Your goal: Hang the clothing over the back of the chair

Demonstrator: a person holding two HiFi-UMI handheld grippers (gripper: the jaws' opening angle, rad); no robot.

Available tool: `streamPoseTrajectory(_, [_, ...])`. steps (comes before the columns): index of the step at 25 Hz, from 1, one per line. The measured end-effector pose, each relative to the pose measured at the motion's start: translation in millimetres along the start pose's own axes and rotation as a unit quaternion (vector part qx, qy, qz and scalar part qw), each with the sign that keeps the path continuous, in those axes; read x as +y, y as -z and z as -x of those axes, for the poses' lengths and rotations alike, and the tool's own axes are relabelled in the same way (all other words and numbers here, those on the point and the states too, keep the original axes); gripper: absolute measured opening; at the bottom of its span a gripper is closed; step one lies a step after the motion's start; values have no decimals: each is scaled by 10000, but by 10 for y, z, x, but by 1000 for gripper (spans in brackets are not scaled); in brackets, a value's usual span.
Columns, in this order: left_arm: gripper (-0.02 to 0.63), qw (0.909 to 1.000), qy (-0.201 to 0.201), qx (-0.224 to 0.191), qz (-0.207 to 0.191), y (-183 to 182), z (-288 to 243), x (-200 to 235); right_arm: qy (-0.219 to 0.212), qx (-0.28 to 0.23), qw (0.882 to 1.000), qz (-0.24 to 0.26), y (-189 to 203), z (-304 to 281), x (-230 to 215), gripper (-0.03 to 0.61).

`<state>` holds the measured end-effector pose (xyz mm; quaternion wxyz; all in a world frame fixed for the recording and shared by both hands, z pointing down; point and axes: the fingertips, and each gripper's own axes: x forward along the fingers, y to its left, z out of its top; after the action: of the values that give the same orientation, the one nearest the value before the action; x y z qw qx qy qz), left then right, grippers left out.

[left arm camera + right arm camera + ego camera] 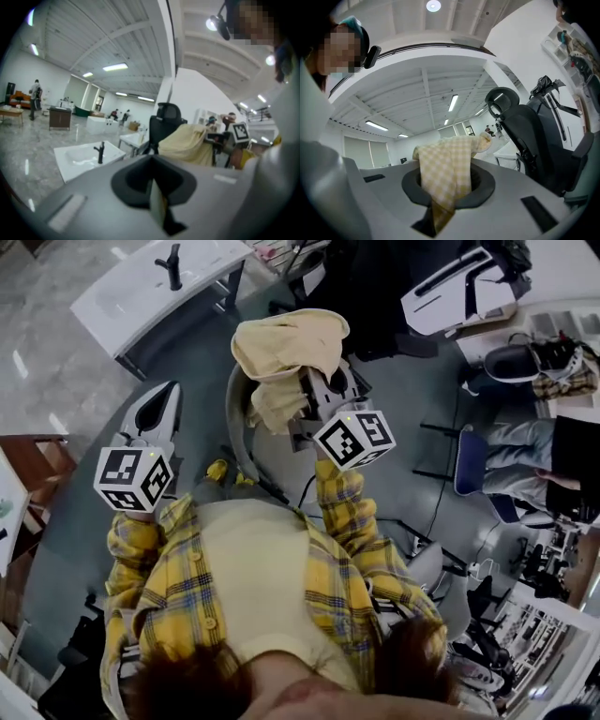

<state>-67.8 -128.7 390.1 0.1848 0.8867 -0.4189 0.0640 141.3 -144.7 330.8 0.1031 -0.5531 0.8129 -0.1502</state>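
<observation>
Open hall behind; the right gripper (pixel 440 208) had its fingers clamped on the yellow cloth (pixel 443 171), raised near the chair (pixel 532 136); the left gripper (pixel 157 206) was closed, empty. Next, seemingly: lifting it over the chair's back

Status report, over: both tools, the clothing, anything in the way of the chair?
Left tool shut, empty. Right tool shut on yellow checked clothing, held bunched beside black chair. Not hung yet. Nothing seen blocking.
</observation>
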Motion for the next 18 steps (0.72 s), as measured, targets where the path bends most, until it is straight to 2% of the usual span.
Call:
streamPoseTrajectory(10, [5,9982,-567,-37,212,121,284,256,-648,732,9952,-62,496,-612,289,54])
streamPoseTrajectory(18, [5,9959,-842,-58,338,174,428,382,-876,1556,9823,570,1024,-969,390,54])
